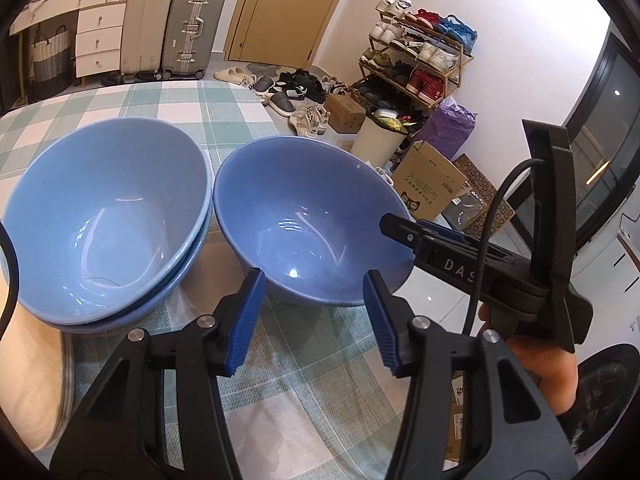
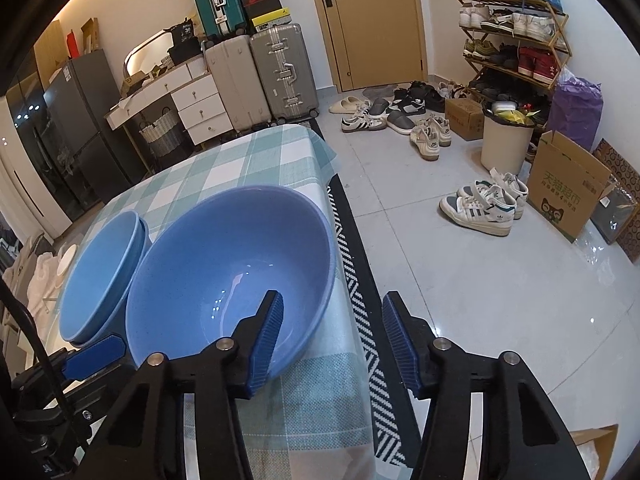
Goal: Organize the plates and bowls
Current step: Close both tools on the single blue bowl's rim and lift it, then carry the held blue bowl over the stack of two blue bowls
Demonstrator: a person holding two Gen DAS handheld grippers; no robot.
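Your checked green-and-white tablecloth [image 1: 280, 380] fills the lower left of both views, carrying a single blue bowl [image 1: 312, 220] just beside a stack of two blue bowls [image 1: 108, 220]. Your left gripper [image 1: 316, 324] gapes, clamping nothing, below the single bowl; your right gripper [image 2: 332, 340] straddles that bowl's rim, pads unpressed. Behind, at upper frame: suitcases [image 2: 280, 72], a tan door [image 2: 376, 20], a shoe rack [image 2: 516, 28], cardboard box [image 2: 568, 196].

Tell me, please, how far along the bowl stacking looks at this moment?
Partly done. Two blue bowls already sit nested as a stack on the checked tablecloth. A single bowl stands beside them, unstacked. The left gripper and right gripper are both at it, open, neither gripping yet. Lifting it onto the stack remains.
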